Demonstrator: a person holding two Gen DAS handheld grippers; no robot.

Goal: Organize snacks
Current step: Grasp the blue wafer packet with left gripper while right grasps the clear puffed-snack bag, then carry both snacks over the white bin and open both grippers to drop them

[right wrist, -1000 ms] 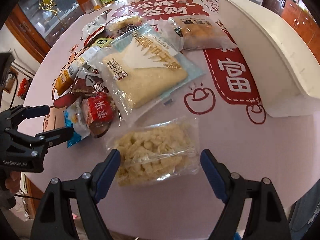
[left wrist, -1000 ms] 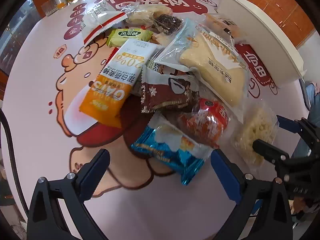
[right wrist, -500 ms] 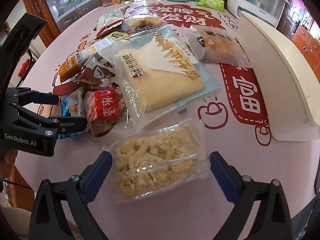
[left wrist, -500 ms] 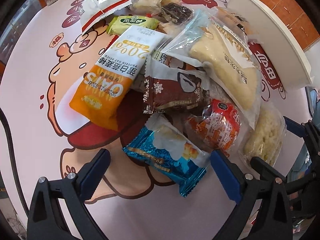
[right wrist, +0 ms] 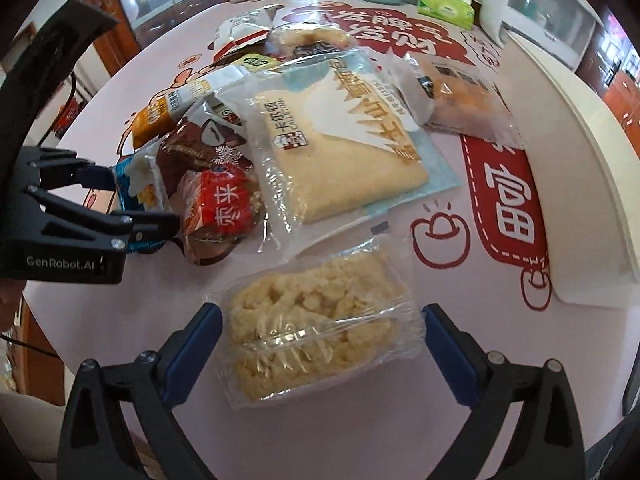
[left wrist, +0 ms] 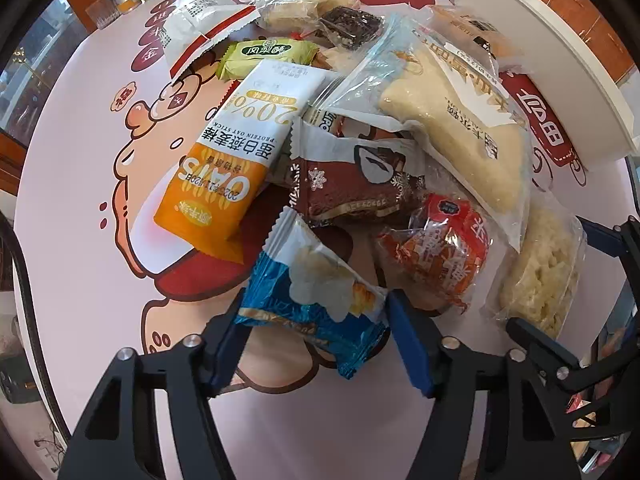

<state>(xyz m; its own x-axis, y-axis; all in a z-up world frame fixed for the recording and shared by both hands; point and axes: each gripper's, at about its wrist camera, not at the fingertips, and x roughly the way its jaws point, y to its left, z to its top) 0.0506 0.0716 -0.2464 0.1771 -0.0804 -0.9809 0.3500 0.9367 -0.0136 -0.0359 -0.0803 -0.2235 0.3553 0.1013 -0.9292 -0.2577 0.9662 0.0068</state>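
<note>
Snacks in a loose heap on a pink printed table (left wrist: 80, 248), near its edge.

Left gripper (left wrist: 316, 332): pressed in on the blue packet (left wrist: 316, 292), one blue pad against each long side of the wrapper, near end between the fingers, far serrated end pointing toward the heap. Same grip seen side-on from the right wrist view, left gripper (right wrist: 132, 200) with the blue packet (right wrist: 138, 180) between its tips. Cannot tell whether lifted off the table or resting on it.

Right gripper (right wrist: 320, 340): spread wide, astride the clear pack (right wrist: 320, 332) of pale yellow puffed pieces. Left pad just beside the pack's edge, right pad just beside the loose film on the other side; no firm contact visible. Clear pack flat on the table, at the near edge of the heap, apart from the rest. Also visible from the left wrist view at far right, right gripper (left wrist: 568, 284) open around the clear pack (left wrist: 544, 272).

Beyond the blue packet: oat bar (left wrist: 236, 168), orange and white, to the left; brown packet (left wrist: 352, 188) just behind; red packet (left wrist: 440, 252) to the right, touching or nearly touching the blue one. Large bread bag (left wrist: 452, 120) overlapping the brown and red packets. Green packet (left wrist: 268, 56) further back, partly under the oat bar's far end. White tray (right wrist: 568, 160) along the right side of the table, well apart from the heap. Green tissue box (right wrist: 444, 4) at the far side.
</note>
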